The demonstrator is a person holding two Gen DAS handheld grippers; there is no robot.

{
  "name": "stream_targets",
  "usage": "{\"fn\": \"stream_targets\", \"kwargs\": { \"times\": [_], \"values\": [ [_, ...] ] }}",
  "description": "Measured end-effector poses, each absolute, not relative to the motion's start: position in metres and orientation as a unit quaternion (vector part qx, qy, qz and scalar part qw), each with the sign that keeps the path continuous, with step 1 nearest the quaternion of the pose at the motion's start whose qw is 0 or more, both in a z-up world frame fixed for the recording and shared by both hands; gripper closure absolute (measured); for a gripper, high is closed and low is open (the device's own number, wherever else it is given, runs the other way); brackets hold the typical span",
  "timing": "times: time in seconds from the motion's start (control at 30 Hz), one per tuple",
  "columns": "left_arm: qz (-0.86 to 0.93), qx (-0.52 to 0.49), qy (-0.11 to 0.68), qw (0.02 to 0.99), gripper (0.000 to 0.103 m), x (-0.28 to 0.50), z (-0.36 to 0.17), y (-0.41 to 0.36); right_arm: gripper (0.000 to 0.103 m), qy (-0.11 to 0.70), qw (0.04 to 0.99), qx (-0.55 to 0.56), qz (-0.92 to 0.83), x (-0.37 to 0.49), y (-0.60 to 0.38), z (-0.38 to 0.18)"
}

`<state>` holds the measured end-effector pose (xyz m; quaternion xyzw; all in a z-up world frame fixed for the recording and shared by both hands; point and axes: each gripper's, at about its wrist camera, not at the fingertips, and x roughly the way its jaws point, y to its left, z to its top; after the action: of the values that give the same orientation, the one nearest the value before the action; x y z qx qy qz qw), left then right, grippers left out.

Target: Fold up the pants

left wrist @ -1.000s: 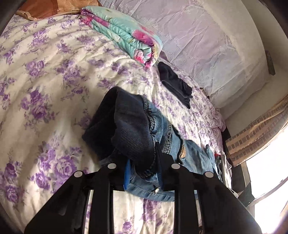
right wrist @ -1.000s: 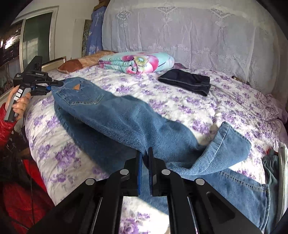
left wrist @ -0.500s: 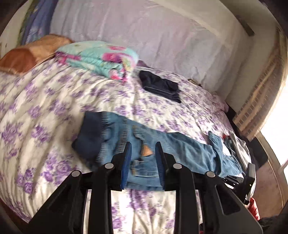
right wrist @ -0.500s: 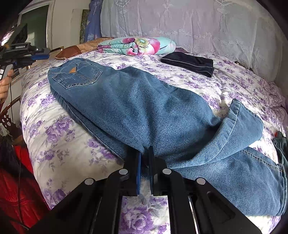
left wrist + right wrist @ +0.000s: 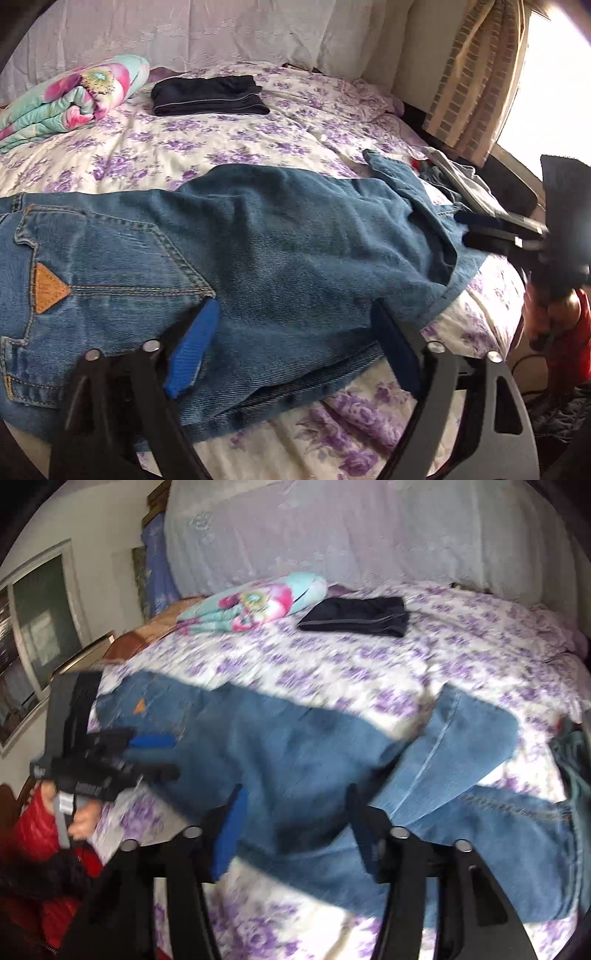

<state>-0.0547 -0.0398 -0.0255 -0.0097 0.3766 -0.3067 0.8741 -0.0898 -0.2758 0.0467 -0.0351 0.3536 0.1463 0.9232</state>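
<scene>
Blue jeans (image 5: pixel 258 240) lie flat along the front of the bed, waistband and back pocket with a tan triangle patch (image 5: pixel 48 288) at the left, legs running right, one hem flipped back (image 5: pixel 476 734). My left gripper (image 5: pixel 295 328) is open and empty, hovering just over the seat of the jeans. My right gripper (image 5: pixel 295 812) is open and empty over the legs (image 5: pixel 295 760). Each gripper shows in the other's view: the right one (image 5: pixel 491 229) at the right, the left one (image 5: pixel 147 746) at the left.
The bed has a purple-flowered sheet (image 5: pixel 207 147). A folded dark garment (image 5: pixel 207 94) and a folded flowered quilt (image 5: pixel 66 96) lie at the back. More clothes (image 5: pixel 454 181) are piled at the right end. A curtained window (image 5: pixel 480 74) is beyond.
Both grippers have let go of the jeans and opened wide. The jeans, held up at the waistband a second ago, now lie flat on the bed. Both cameras have swung.
</scene>
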Motion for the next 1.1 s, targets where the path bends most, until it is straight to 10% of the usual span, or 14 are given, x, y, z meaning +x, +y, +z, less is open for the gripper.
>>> {"fn": "stream_targets", "kwargs": {
  "times": [0.07, 0.33, 0.53, 1.1],
  "values": [
    [-0.308, -0.002, 0.378, 0.873, 0.014, -0.054, -0.025, -0.043, 0.008, 0.333, 0.939, -0.032, 0.074, -0.067, -0.283, 0.063],
    [-0.316, -0.004, 0.372, 0.873, 0.014, -0.054, -0.024, -0.042, 0.008, 0.437, 0.893, -0.040, -0.098, 0.056, -0.314, 0.009],
    [-0.328, -0.008, 0.369, 0.870, 0.012, -0.055, -0.024, -0.039, 0.091, 0.437, 0.897, 0.033, -0.054, 0.039, -0.353, 0.004],
    [-0.332, -0.014, 0.366, 0.869, 0.011, -0.056, -0.023, -0.037, 0.097, 0.279, 0.888, 0.360, -0.058, -0.194, -0.497, 0.007]
  ]
}}
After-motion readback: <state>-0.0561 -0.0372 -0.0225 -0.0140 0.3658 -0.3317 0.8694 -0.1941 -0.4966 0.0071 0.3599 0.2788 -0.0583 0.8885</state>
